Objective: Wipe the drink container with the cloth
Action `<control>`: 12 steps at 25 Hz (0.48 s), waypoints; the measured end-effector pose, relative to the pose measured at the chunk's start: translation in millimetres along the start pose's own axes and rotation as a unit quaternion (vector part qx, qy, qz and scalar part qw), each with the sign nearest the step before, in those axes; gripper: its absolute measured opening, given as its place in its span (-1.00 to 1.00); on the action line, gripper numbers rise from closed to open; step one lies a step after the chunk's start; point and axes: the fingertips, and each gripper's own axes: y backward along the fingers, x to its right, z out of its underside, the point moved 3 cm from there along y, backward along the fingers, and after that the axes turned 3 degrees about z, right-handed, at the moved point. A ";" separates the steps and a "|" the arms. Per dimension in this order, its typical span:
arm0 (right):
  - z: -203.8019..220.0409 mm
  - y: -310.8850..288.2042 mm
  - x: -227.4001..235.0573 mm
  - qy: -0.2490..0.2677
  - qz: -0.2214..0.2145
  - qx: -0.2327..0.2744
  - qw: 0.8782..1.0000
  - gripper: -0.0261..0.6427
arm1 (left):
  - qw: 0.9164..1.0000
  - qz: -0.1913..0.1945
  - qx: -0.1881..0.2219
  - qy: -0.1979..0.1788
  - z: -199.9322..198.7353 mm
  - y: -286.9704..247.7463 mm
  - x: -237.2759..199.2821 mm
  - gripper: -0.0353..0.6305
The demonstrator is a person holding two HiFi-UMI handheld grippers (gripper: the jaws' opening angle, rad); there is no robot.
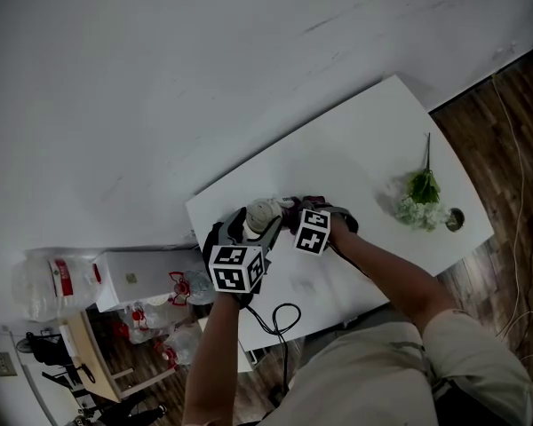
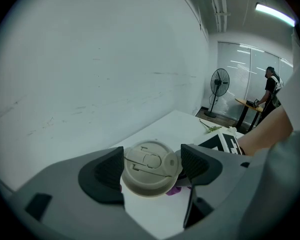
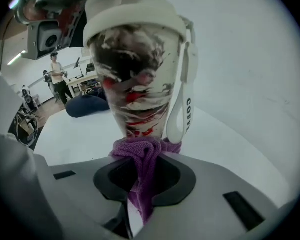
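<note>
The left hand-held gripper (image 2: 152,170) had its jaws closed against opposite sides of the drink container (image 3: 140,84), just under the beige lid (image 2: 151,164), seemingly to hold the cup upright and steady while it was rubbed. The container stood at the left end of the white tabletop (image 1: 364,140), just left of centre in the head view. The right hand-held gripper (image 3: 142,178) was clamped shut on a fold of the purple cloth (image 3: 140,151), and the bunched end was pressed against the cup's lower wall, beside the white strap (image 3: 182,104) hanging down its side. That put the wiping low on the body, I judged.

Nothing stood in the way nearby. A sprig of white flowers (image 1: 422,204) and a small dark round thing (image 1: 455,219) lay well apart at the right of the head view. A black cable (image 1: 280,318) looped below the tabletop's near edge.
</note>
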 end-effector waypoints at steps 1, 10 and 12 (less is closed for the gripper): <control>0.3 -1.2 -3.4 -0.002 -0.001 -0.007 1.000 -0.64 | 1.000 0.000 0.002 0.002 -0.5 -0.5 -0.9 0.21; -37.8 64.3 -27.8 -0.059 -0.017 0.078 0.995 -0.64 | 1.000 -0.004 0.021 0.009 -0.8 -0.1 -2.7 0.21; -44.2 81.8 -30.9 -0.073 -0.009 0.087 0.993 -0.64 | 0.999 -0.006 0.028 0.013 0.2 0.0 -2.8 0.21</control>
